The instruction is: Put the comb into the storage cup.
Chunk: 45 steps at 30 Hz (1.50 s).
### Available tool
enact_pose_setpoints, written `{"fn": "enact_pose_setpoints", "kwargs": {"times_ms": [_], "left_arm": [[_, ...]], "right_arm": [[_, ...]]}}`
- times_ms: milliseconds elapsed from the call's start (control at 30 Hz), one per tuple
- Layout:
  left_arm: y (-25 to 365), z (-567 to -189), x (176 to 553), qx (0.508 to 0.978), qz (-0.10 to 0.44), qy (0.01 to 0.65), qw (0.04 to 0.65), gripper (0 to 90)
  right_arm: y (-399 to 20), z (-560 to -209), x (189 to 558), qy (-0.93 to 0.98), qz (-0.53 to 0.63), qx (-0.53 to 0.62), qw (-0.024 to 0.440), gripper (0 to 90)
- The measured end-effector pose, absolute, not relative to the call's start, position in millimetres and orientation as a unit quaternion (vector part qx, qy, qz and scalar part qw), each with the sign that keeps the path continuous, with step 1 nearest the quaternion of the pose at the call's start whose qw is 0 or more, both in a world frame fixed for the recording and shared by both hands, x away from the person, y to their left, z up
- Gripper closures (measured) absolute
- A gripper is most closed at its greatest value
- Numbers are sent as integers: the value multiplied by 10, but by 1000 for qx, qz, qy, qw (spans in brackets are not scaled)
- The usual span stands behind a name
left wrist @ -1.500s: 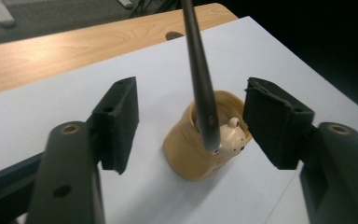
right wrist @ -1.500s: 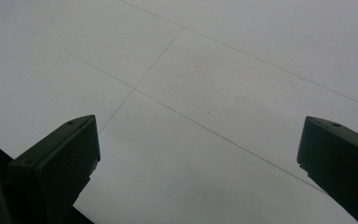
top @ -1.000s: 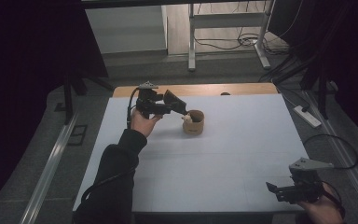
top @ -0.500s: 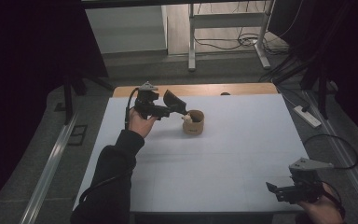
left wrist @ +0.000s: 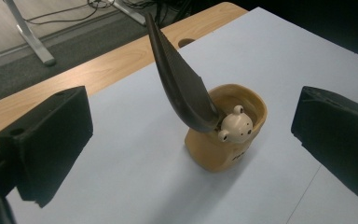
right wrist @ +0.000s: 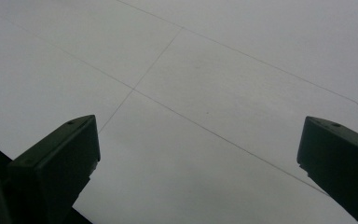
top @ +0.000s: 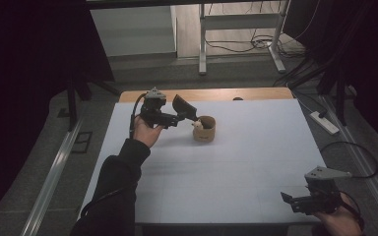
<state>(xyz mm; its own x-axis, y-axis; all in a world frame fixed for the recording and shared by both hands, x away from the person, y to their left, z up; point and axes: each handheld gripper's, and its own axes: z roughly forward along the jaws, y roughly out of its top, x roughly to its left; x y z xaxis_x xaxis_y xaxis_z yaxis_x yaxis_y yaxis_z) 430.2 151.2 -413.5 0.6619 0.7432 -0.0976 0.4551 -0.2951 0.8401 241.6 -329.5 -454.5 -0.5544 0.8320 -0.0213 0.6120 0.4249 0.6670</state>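
The left gripper (left wrist: 191,154) is backing off, jaws just opened wide and empty, the shoehorn (left wrist: 179,81) resting in the cup (left wrist: 214,154) ahead between them; the right gripper (right wrist: 196,186), jaws open and empty, is idling; next probably withdrawing clear.

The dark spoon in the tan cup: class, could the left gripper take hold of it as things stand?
Probably yes. The left gripper is open, and the dark spoon leans out of the tan cup toward it with nothing between.

The right gripper (right wrist: 200,158) hangs over the pale bench (right wrist: 223,70) with its two black jaws standing wide apart and nothing between them. Thin straight lines cross the bench's surface beneath.
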Motion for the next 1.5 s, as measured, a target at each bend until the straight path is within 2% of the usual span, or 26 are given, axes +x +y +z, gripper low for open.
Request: {"fn": "enact_pose_setpoints", "kwargs": {"times_ms": [1500], "left_arm": [[1578, -4191, 4011, 783, 160, 353, 487, 0]], "right_arm": [[-3284, -4538, 2395, 824, 311, 435, 188, 0]]}}
